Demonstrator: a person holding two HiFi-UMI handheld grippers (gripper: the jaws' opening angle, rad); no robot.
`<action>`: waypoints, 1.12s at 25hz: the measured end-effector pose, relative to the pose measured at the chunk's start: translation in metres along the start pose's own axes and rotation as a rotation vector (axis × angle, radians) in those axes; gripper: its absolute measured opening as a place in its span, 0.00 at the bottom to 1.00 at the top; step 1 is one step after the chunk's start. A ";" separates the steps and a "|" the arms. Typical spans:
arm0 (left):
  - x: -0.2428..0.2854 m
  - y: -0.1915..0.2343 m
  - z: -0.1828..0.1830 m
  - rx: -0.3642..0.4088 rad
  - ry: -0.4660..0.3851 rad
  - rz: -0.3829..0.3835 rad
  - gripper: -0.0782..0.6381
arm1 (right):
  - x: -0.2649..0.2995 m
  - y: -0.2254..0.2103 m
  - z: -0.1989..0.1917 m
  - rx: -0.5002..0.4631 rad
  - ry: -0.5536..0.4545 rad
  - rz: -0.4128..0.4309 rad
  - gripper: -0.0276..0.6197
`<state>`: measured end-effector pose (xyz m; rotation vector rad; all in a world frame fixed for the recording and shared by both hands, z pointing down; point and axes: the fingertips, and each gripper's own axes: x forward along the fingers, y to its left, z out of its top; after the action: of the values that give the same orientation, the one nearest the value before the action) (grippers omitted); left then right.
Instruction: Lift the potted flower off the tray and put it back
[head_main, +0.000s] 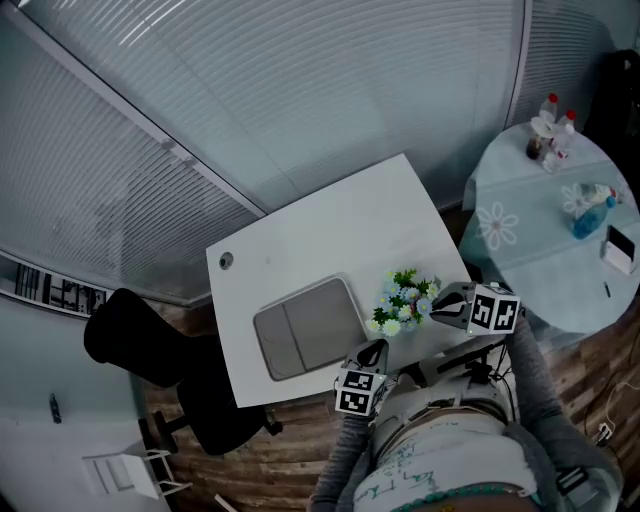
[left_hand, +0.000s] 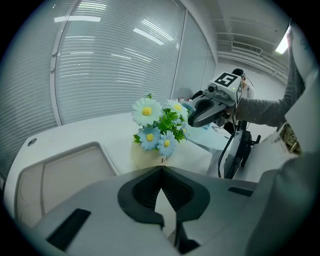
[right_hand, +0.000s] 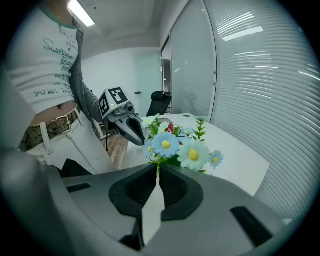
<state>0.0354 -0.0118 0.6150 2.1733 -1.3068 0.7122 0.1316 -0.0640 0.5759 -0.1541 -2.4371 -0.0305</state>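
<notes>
Two grippers flanked the potted flower (head_main: 403, 302), which stood on the white table (head_main: 330, 225) between them, off the tray and just beside its right rim. The left gripper (head_main: 376, 347) had its fingers (left_hand: 142, 192) pressed fully together with nothing between them, and the right gripper (head_main: 437, 305) likewise had its fingers (right_hand: 132, 192) closed and empty. The flower sat just ahead of both, with neither touching it. The near table edge lay close behind the left fingers, while bare table top stretched beyond the blossoms to the far edge. The grey tray (head_main: 262, 322), ahead and to the left of the left fingers, held nothing.
</notes>
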 end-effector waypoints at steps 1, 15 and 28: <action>-0.003 -0.002 0.001 0.002 0.002 -0.010 0.12 | 0.000 0.004 0.002 0.007 0.008 -0.003 0.09; -0.028 -0.028 0.011 0.024 -0.084 -0.109 0.12 | 0.014 0.069 0.033 0.181 -0.090 -0.206 0.09; -0.045 -0.038 0.025 -0.042 -0.182 0.010 0.12 | -0.009 0.059 0.049 0.301 -0.306 -0.484 0.09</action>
<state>0.0559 0.0165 0.5612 2.2412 -1.4101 0.4949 0.1139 -0.0036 0.5317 0.6063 -2.6881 0.1540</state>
